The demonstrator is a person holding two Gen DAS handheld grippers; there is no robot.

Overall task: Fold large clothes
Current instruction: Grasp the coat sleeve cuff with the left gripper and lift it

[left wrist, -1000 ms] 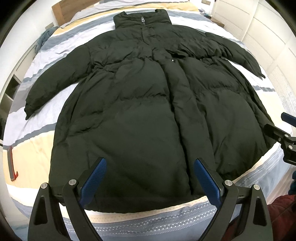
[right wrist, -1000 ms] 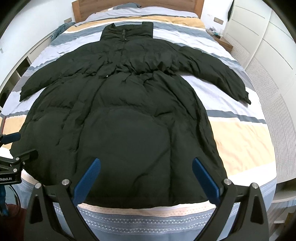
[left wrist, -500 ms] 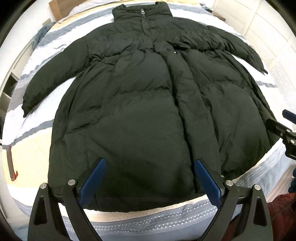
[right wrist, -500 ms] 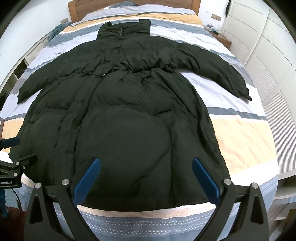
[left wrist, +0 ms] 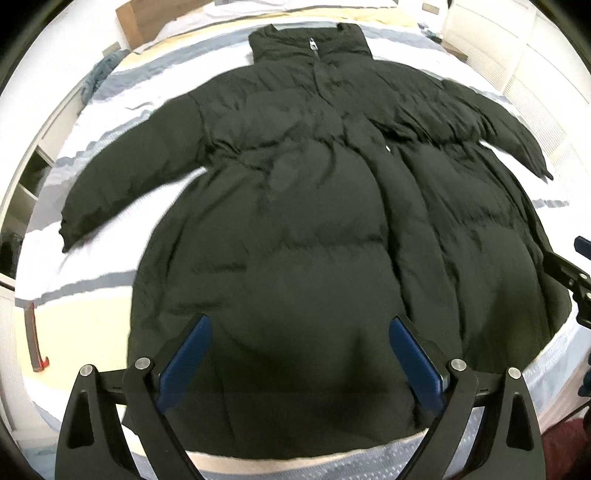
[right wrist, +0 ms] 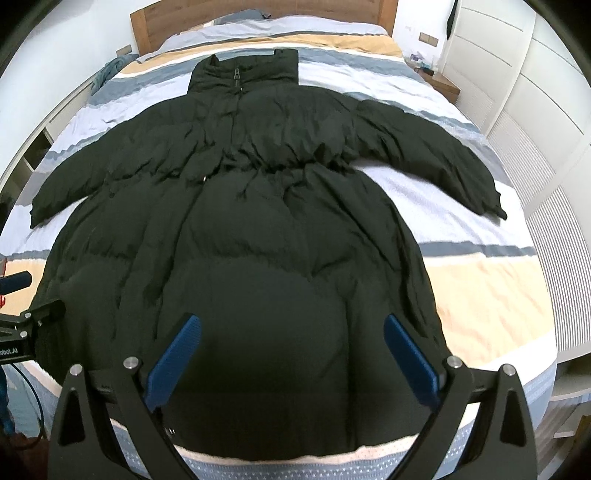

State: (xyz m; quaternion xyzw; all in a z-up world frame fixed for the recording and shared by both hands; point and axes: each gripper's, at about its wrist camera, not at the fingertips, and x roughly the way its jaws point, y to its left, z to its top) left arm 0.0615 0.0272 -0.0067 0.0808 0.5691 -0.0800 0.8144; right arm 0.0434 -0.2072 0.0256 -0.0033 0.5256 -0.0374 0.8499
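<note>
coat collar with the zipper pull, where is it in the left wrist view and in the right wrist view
Left wrist view: the collar sits top centre, slightly right of middle.
Right wrist view: the collar sits in the upper part, left of centre.
Shared landmark: the wooden headboard, only a corner at upper left in the left wrist view.

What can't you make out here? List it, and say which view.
- Coat hem, left wrist view: partly covered by the open left gripper.
- Hem, right wrist view: partly behind the open right gripper.
- Coat's underside: hidden against the bed.
- Red object, left wrist view: blurred, unidentifiable.
</note>
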